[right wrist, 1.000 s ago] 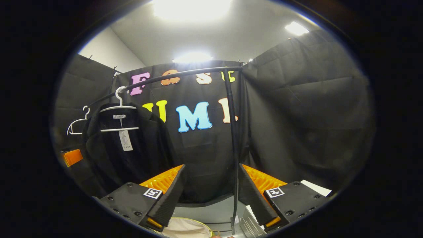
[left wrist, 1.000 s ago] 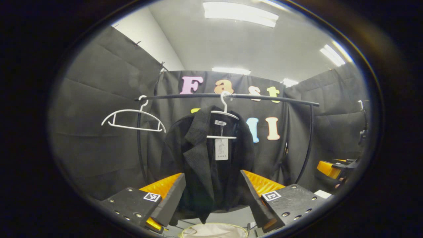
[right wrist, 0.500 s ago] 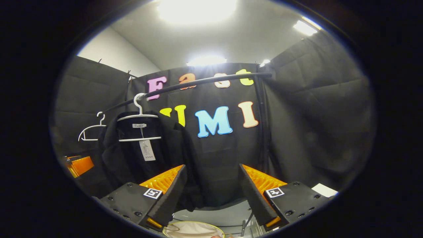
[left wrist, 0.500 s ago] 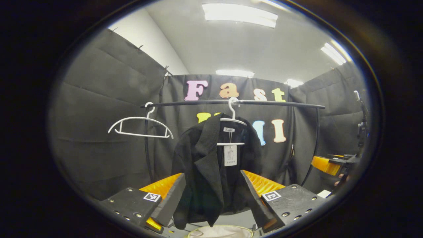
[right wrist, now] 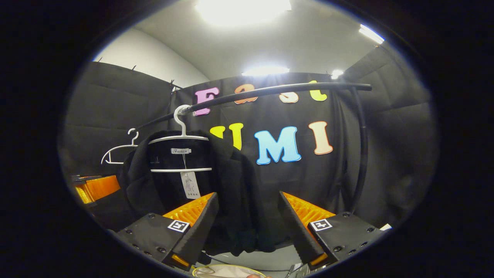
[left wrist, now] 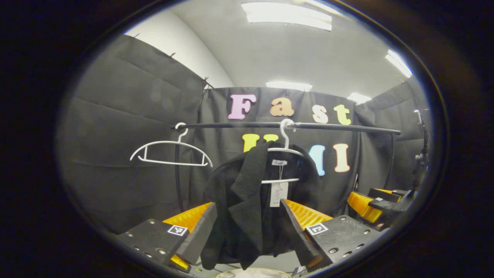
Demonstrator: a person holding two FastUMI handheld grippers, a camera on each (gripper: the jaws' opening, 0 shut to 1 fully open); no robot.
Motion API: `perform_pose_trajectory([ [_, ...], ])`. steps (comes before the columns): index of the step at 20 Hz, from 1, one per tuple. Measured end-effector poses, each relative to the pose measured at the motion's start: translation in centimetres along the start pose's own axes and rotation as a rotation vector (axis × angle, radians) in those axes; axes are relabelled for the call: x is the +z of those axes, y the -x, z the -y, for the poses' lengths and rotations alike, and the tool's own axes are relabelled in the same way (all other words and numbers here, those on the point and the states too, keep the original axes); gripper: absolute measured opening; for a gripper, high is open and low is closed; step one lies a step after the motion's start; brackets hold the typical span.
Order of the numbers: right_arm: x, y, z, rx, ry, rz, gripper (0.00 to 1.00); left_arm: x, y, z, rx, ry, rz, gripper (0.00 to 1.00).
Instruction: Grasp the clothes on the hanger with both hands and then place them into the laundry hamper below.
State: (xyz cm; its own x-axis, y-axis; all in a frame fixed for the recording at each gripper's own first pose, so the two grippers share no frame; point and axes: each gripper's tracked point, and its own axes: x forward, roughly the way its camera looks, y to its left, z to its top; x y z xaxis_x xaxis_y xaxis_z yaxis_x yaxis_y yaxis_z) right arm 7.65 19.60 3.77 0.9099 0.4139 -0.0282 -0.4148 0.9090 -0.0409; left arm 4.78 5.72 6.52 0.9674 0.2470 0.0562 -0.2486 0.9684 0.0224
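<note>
A black jacket (left wrist: 247, 208) hangs on a white hanger (left wrist: 285, 150) from a black rail (left wrist: 339, 127). My left gripper (left wrist: 247, 235) is open, and the jacket hangs ahead of it, framed between its fingers and apart from them. The right gripper view has the jacket (right wrist: 231, 185) ahead and slightly left of my open right gripper (right wrist: 247, 235), which holds nothing. The pale rim of the hamper (left wrist: 252, 272) peeks in below the jacket, and the hamper (right wrist: 227, 270) also lies under my right gripper. Each gripper appears in the other's view: right gripper (left wrist: 376, 200), left gripper (right wrist: 96, 187).
An empty white hanger (left wrist: 171, 148) hangs at the rail's left end, by the rack's left post (left wrist: 178, 181). The rack's right post (right wrist: 361, 154) curves down to the right of the jacket. Black cloth walls close in on all sides.
The right gripper has swung left, bringing the jacket from the left edge toward the middle of its view and closer. In the left gripper view the rail and jacket have drifted right and down.
</note>
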Motion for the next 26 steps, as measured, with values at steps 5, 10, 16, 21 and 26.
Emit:
perform_pose_trajectory([
  [5, -0.1, -5.4, -2.5, 0.131, -0.039, -0.030, 0.98, -0.4, -3.2, 0.0, 0.095, 0.022, -0.039, 0.94],
  [10, -1.1, -9.6, -3.6, 0.217, -0.055, -0.070, 0.98, -1.3, -5.8, 0.4, 0.168, 0.060, -0.070, 0.95],
  [16, -2.9, -13.5, -4.7, 0.305, -0.085, -0.123, 0.98, -2.5, -8.2, -0.1, 0.282, 0.033, -0.096, 0.94],
  [21, -4.6, -16.0, -5.7, 0.360, -0.103, -0.159, 0.98, -3.5, -9.5, -0.2, 0.372, 0.006, -0.114, 0.94],
  [26, -4.8, -18.8, -5.8, 0.402, -0.084, -0.140, 0.98, -2.2, -11.0, -1.2, 0.454, -0.073, -0.075, 0.92],
])
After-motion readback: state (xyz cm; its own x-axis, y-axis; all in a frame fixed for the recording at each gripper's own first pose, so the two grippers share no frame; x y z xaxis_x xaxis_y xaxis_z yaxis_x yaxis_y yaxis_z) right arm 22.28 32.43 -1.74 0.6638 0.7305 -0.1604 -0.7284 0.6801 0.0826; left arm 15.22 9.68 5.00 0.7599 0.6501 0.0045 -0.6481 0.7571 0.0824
